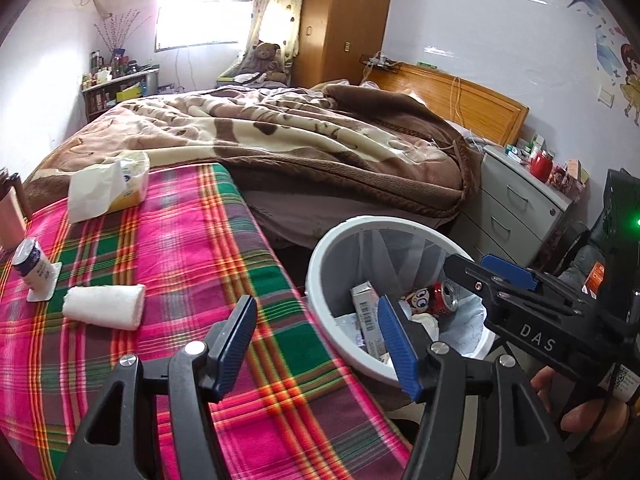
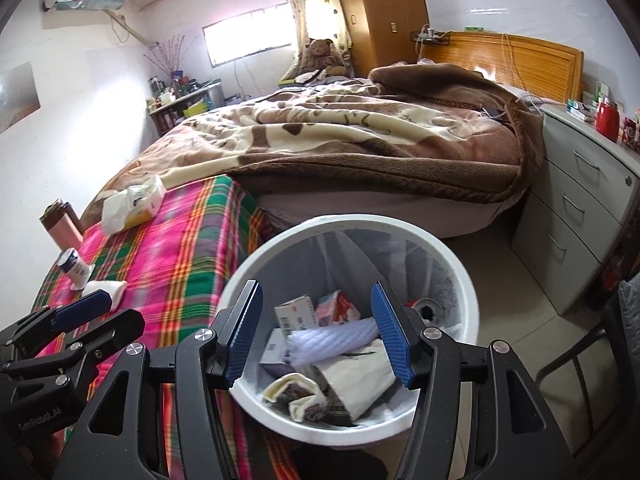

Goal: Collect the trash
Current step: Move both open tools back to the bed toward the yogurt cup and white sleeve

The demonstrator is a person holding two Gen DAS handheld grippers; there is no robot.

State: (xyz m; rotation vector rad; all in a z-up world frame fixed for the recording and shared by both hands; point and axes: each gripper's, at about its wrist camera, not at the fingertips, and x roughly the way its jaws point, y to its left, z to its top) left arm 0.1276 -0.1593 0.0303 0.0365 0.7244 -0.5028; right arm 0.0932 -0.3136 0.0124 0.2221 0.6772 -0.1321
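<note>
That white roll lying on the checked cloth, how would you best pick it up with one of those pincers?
Grip the white roll across its middle, coming down from above with the left gripper, jaws straddling its long sides. It lies flat on its side, soft-looking, with bare plaid cloth along both sides.

Black tongs (image 1: 320, 344) with ribbed blue pads (image 1: 394, 344), silver screws and white "DAS" lettering.
</note>
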